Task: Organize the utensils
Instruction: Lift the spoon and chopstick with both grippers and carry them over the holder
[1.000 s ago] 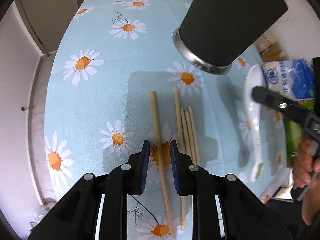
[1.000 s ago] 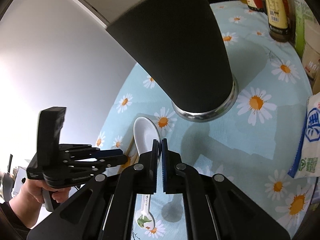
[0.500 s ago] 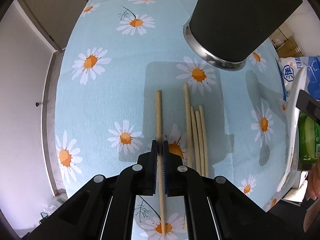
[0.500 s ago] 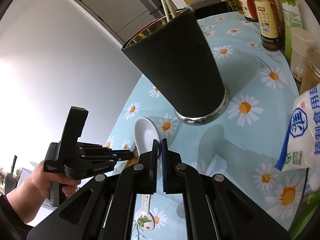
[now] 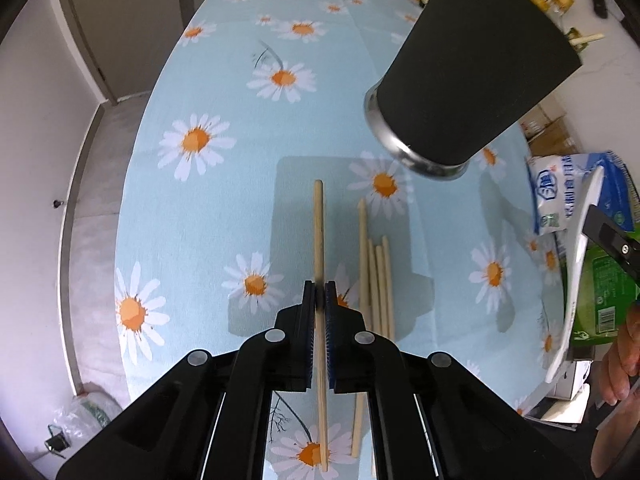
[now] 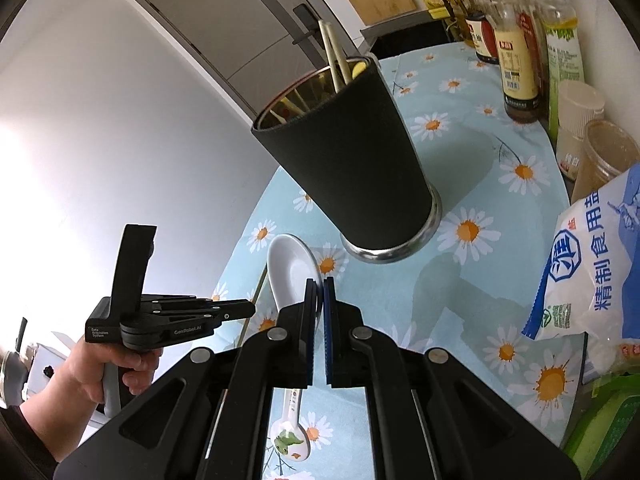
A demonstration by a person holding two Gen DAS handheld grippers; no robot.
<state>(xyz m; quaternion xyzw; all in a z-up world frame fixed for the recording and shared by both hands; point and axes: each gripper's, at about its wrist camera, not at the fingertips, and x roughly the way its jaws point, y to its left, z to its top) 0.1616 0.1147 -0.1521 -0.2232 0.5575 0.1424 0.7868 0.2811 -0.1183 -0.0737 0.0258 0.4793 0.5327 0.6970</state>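
Observation:
My left gripper (image 5: 320, 294) is shut on a wooden chopstick (image 5: 319, 236) and holds it above the daisy tablecloth. Several more chopsticks (image 5: 376, 276) lie on the cloth just to its right. The tall black utensil cup (image 5: 472, 80) stands beyond them at the upper right. My right gripper (image 6: 319, 292) is shut on a white ceramic spoon (image 6: 290, 268) and holds it in the air in front of the cup (image 6: 348, 160), which holds a few chopsticks (image 6: 334, 56). The spoon also shows at the right edge of the left wrist view (image 5: 576, 264).
A blue and white salt bag (image 6: 592, 264) and a green packet (image 5: 604, 292) lie at the right. Sauce bottles (image 6: 516, 48) and jars (image 6: 600, 152) stand at the table's far right edge. The table edge (image 5: 132, 184) drops off on the left.
My left gripper closed on the chopstick and lifted it off the cloth. My right gripper lifted the spoon up and drew back from the cup.

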